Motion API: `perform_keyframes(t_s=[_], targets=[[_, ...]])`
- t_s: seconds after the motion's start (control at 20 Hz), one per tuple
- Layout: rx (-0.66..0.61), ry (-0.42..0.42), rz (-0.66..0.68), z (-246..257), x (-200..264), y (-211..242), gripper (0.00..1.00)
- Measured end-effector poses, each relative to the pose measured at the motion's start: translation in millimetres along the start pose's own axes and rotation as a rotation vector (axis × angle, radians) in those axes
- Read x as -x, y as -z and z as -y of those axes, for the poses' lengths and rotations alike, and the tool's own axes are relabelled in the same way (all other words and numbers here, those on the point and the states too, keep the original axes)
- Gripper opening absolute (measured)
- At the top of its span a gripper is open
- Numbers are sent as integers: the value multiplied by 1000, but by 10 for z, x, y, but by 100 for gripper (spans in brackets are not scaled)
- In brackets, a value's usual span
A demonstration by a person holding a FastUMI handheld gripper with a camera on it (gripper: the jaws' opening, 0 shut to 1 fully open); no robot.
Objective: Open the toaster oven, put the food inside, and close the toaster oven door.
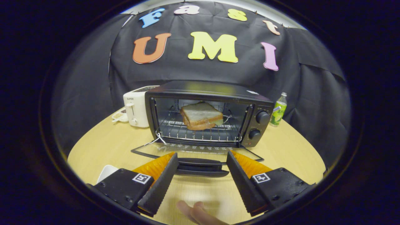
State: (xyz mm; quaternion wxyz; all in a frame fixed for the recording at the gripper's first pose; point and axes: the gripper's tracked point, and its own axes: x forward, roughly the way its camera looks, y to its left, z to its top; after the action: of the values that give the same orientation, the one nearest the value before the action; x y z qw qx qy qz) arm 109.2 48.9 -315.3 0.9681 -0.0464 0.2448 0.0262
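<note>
Gripper (202, 157) spread wide w/ door handle (201, 166) between fingers, toaster oven (209, 114) door (197, 150) down on counter (103, 143), sandwich (201, 116) on rack inside.

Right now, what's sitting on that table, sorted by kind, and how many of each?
Toaster oven, door open flat: 1
Sandwich on its rack: 1
White toaster: 1
Green bottle: 1
Small dish beside the toaster: 1
Total: 5
The hand-held gripper is open, its fingers either side of the door handle.
</note>
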Motion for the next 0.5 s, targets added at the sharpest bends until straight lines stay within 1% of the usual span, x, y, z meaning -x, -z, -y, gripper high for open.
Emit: perform_keyframes(t_s=[0.2,0.5], targets=[[-39,0,13,28,-22,-204,100],[-48,-11,55,62,-109,-475,100]])
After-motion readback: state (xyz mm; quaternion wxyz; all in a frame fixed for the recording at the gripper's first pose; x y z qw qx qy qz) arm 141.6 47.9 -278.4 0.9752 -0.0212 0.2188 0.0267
